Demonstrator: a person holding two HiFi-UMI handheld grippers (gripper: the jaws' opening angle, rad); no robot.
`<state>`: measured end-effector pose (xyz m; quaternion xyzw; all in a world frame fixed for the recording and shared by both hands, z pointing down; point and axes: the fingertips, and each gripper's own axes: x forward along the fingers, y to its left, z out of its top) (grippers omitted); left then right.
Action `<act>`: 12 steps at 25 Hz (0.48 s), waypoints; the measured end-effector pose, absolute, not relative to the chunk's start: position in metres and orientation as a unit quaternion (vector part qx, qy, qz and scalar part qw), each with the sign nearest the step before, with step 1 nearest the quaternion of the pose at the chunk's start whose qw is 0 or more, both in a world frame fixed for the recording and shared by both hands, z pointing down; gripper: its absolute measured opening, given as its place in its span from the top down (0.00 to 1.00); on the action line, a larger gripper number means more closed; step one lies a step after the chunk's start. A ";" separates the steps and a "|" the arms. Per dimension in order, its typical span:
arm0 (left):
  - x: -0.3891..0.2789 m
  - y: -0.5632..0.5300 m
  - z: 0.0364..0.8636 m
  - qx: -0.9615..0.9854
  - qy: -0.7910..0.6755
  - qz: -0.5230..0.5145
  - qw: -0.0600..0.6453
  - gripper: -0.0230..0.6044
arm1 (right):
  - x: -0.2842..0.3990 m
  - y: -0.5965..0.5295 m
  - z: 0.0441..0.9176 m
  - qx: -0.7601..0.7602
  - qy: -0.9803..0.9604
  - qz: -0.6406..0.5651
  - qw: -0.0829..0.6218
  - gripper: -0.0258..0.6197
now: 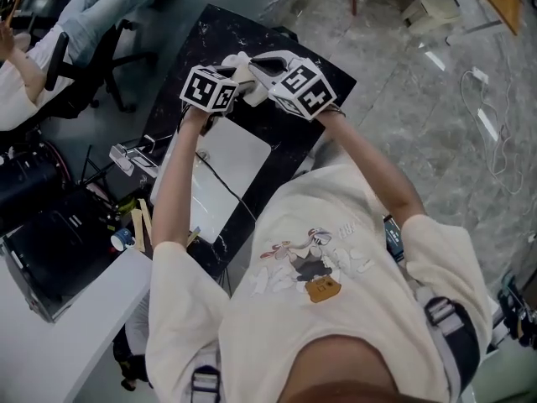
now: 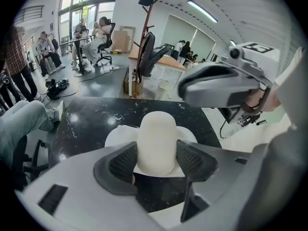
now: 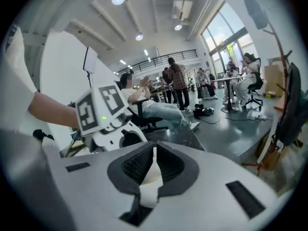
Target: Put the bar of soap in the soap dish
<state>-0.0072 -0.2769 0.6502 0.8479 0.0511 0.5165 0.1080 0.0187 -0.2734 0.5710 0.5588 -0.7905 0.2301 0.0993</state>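
Left gripper point(image 2: 156, 153) fingers pinch bar of soap point(image 2: 156, 129); right gripper point(image 3: 153, 159) fingers pressed together on thin white scrap point(image 3: 149, 189).

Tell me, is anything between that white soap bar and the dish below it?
Nothing visible: the left gripper holds the soap bar right over the white dish. The right gripper, pinching a white scrap, is aside.

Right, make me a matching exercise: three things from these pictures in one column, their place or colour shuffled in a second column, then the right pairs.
Things:
1. bar of soap
2. thin white scrap
3. table

Place or colour:
A. black with pale veins
B. clamped between the jaws of the left gripper
C. pinched in the shut jaws of the right gripper

Pairs: 1-B; 2-C; 3-A
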 end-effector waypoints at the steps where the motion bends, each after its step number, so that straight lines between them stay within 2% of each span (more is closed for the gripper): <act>1: -0.007 -0.277 0.651 0.848 0.051 0.516 0.110 0.54 | 0.022 -0.287 0.579 0.550 -0.790 0.243 0.118 0.94; 2: -0.007 -0.277 0.651 0.848 0.052 0.516 0.113 0.54 | 0.025 -0.297 0.588 0.541 -0.788 0.263 0.129 0.92; 3: -0.007 -0.276 0.652 0.848 0.053 0.515 0.115 0.54 | 0.028 -0.303 0.596 0.531 -0.785 0.290 0.131 0.84; 6: -0.008 -0.277 0.652 0.849 0.055 0.513 0.114 0.54 | 0.031 -0.308 0.617 0.493 -0.773 0.385 0.104 0.70; 12: -0.010 -0.278 0.654 0.852 0.060 0.507 0.118 0.55 | 0.025 -0.301 0.639 0.442 -0.747 0.494 0.055 0.69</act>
